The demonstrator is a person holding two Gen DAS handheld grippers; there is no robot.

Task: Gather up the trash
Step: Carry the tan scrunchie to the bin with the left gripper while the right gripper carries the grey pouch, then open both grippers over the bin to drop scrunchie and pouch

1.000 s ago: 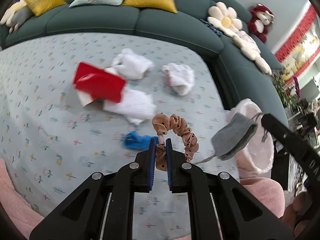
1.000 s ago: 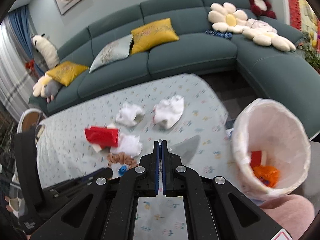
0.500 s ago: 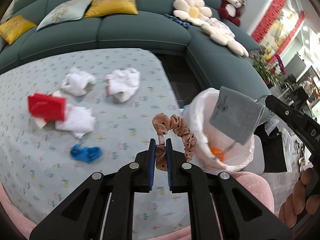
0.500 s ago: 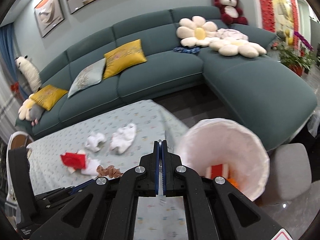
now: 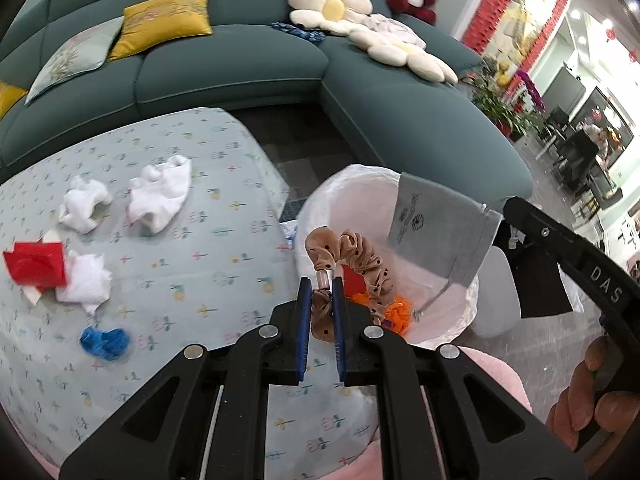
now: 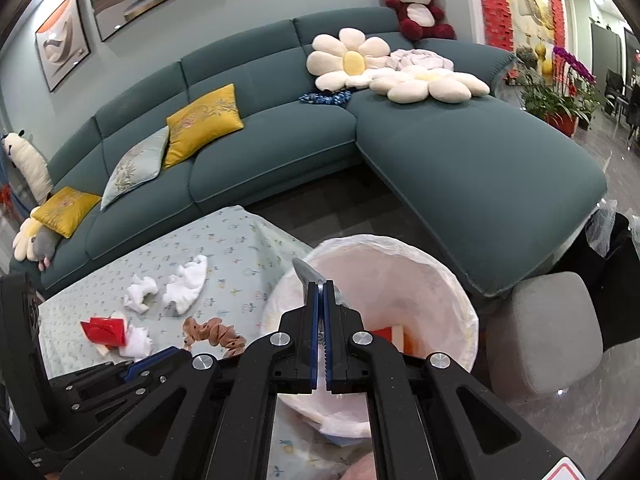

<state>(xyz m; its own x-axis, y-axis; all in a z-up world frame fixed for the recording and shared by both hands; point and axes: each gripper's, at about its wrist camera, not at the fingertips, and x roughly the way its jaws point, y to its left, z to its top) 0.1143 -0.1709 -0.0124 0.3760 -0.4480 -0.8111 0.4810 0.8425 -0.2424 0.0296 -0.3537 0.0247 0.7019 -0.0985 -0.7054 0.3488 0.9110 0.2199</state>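
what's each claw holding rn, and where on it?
Left claw: brown scrunchie, pinched at one end. Right claw: grey pouch, gripped at one edge, hanging over the bin.

Both views were evenly and brightly lit by indoor ceiling spots, with soft, faint shadows. Strong fisheye bending curved the sofa (image 6: pixel 280 148) and left dark vignette corners. The red card (image 5: pixel 34 266) showed slight motion blur. The shop window (image 5: pixel 516 32) was glaring, nearly overexposed.
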